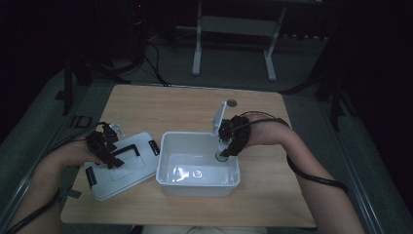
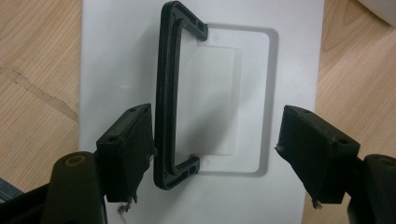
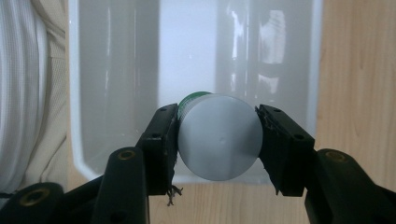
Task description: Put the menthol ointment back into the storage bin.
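Observation:
A white plastic box stands open in the middle of the wooden table. Its white lid lies flat to the left, with a black handle. My left gripper hovers over the lid. Its jaws stand open on either side of the handle, which lies close to the left pad. My right gripper is over the box's far right corner, shut on a short cylinder with a grey end and a green band. The box lies beyond it.
A small round disc sits near the table's far edge. White stand legs rise on the floor behind the table. A cable trails from the right forearm. Light clothing shows beside the box.

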The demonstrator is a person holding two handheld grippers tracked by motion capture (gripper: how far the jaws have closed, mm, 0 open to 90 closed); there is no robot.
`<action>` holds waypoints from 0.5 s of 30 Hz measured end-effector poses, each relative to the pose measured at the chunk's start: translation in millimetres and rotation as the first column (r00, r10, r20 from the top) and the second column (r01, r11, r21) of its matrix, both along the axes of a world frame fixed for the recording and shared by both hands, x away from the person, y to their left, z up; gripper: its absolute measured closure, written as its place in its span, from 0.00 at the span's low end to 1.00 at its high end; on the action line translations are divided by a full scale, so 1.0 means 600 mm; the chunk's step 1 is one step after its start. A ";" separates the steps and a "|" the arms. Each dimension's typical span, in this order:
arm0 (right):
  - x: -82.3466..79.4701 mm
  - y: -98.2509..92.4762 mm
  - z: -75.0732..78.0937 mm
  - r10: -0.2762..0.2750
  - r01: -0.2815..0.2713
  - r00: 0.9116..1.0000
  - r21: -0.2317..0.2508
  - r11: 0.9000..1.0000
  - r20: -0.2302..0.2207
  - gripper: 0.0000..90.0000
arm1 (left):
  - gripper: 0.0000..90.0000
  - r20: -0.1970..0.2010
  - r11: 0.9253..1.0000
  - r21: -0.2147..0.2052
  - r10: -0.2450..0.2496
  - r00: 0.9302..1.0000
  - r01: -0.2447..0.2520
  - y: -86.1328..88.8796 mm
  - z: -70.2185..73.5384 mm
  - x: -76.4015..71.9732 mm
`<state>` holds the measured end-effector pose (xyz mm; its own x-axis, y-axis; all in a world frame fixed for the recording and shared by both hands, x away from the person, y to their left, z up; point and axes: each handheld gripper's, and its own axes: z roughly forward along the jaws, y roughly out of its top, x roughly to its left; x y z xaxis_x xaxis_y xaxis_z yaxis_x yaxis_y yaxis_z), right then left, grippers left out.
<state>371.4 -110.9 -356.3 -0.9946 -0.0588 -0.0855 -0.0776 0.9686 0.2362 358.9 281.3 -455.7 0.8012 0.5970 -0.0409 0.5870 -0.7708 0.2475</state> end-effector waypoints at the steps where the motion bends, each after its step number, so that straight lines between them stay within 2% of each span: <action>1: 0.000 0.002 -0.004 0.001 -0.001 1.000 -0.003 1.000 -0.006 0.55 | 0.30 -0.002 1.000 0.000 0.000 1.000 0.000 0.000 0.000 0.000; 6: 0.003 0.013 -0.036 0.004 -0.004 1.000 -0.025 1.000 -0.020 0.55 | 0.30 -0.004 1.000 0.007 -0.003 1.000 0.003 -0.001 -0.003 0.000; 7: 0.003 0.013 -0.036 0.004 -0.004 1.000 -0.025 1.000 -0.020 0.55 | 0.30 -0.004 1.000 0.007 -0.003 1.000 0.003 -0.001 -0.003 0.000; 8: 0.003 0.014 -0.041 0.001 -0.001 1.000 -0.031 1.000 -0.023 0.55 | 0.30 0.016 1.000 0.014 -0.004 1.000 0.003 -0.001 -0.002 0.000; 10: 0.005 0.022 -0.063 0.003 -0.004 1.000 -0.051 0.999 -0.026 0.55 | 0.30 0.030 1.000 0.005 0.000 1.000 0.000 -0.001 0.000 0.001; 15: 0.010 0.031 -0.090 -0.009 0.006 0.999 -0.081 0.997 -0.042 0.55 | 0.30 0.025 1.000 0.008 -0.003 1.000 0.003 -0.003 0.001 0.001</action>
